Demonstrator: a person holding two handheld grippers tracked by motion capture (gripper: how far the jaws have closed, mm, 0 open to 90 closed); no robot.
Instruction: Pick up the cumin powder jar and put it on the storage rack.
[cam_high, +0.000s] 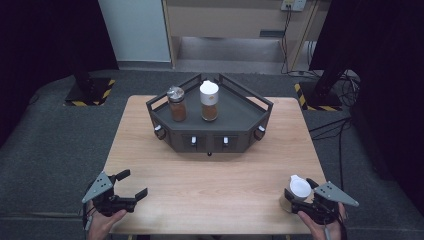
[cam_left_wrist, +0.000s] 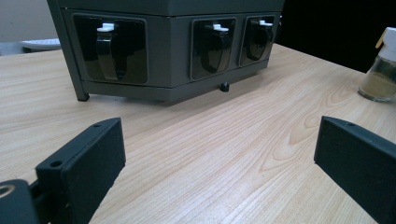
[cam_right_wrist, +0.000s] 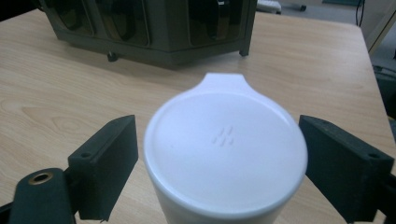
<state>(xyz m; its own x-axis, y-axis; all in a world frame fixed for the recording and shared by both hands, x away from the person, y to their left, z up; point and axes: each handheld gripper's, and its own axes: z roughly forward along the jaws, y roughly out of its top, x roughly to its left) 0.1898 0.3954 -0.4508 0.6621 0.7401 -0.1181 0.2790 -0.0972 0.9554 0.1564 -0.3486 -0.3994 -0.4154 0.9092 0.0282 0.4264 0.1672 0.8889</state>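
Right claw (cam_high: 301, 196) sits wide open around the white-lidded spice jar (cam_high: 299, 189); jaws flank the lid on both sides with a gap each side, no contact visible. The jar stands upright on the bench (cam_high: 210, 175), well in front of the dark corner rack (cam_high: 210, 131) and off to its right. Left claw (cam_high: 131, 186) is wide open and empty, in front of the rack to its left.

Jar (cam_right_wrist: 225, 154) body cut off by bottom edge in right gripper view, lid blocks contents; whether jaws touch it unclear. In left gripper view, same jar (cam_left_wrist: 382, 65) cut by right edge. Rack (cam_left_wrist: 168, 46) top cut off at upper edge in both gripper views. Left gripper (cam_high: 131, 185) wrist cut at bottom left of high view. Rack jar labels (cam_high: 209, 99) too small to read.
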